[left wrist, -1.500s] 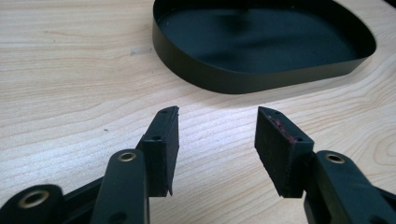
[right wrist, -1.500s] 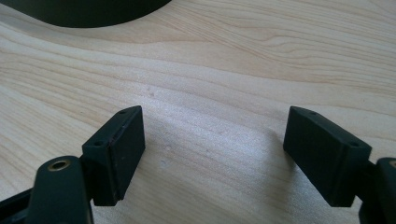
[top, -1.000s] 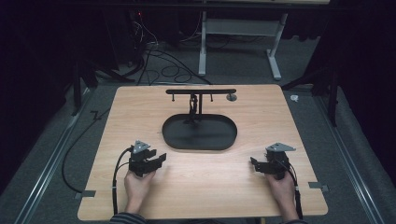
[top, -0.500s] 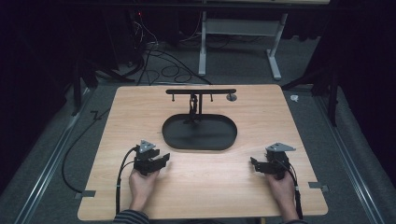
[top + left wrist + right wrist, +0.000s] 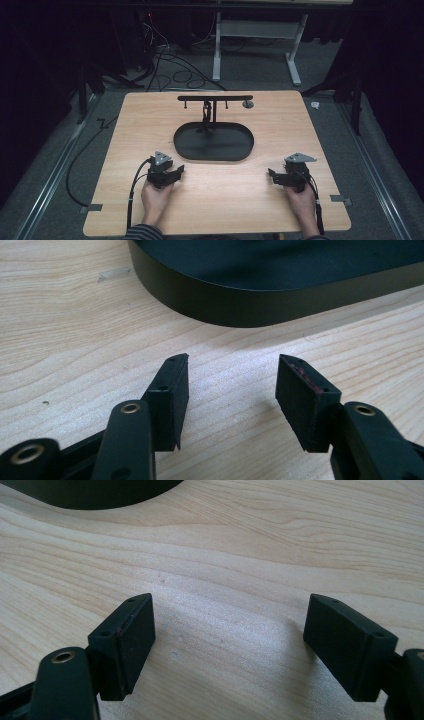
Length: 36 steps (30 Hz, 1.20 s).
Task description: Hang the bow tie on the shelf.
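Black oval tray (image 5: 214, 145) at frame centre; left gripper (image 5: 176, 172) and right gripper (image 5: 272, 176) rest below it, jaws wide, empty. Approach step: next, reach toward tray.

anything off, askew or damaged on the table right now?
Nothing much. The black oval tray with its T-shaped stand sits upright and centred on the wooden table. Both tongs, left and right, are open and empty. Only oddity: reddish residue on one left pad.
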Each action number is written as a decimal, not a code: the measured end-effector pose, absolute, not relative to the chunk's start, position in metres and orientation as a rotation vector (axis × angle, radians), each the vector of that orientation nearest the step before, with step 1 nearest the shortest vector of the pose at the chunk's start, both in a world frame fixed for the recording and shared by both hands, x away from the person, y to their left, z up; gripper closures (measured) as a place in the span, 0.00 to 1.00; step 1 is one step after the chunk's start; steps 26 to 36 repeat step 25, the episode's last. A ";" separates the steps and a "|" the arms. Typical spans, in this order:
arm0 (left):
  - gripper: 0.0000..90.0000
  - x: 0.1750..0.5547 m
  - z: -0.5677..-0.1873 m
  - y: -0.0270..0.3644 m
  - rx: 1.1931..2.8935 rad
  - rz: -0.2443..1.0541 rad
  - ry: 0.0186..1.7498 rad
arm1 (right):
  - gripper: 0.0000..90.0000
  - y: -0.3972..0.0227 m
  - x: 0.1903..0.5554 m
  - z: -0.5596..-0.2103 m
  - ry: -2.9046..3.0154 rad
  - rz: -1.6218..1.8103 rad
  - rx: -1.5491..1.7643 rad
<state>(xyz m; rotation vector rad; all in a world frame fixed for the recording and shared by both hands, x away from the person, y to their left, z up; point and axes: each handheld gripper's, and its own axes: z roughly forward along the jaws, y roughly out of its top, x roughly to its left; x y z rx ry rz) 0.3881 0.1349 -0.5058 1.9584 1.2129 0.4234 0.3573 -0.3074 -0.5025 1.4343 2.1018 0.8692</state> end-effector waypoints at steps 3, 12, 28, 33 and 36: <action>0.52 0.387 -0.506 0.133 1.971 0.446 1.205 | 0.24 -0.307 0.357 -0.502 2.102 0.869 1.434; 0.46 0.384 -0.506 0.124 2.033 0.510 1.176 | 0.24 -0.307 0.357 -0.503 2.102 0.869 1.433; 0.40 0.385 -0.506 0.124 2.035 0.507 1.179 | 0.24 -0.307 0.357 -0.503 2.101 0.869 1.435; 0.40 0.385 -0.506 0.124 2.035 0.507 1.179 | 0.24 -0.307 0.357 -0.503 2.101 0.869 1.435; 0.40 0.385 -0.506 0.124 2.035 0.507 1.179 | 0.24 -0.307 0.357 -0.503 2.101 0.869 1.435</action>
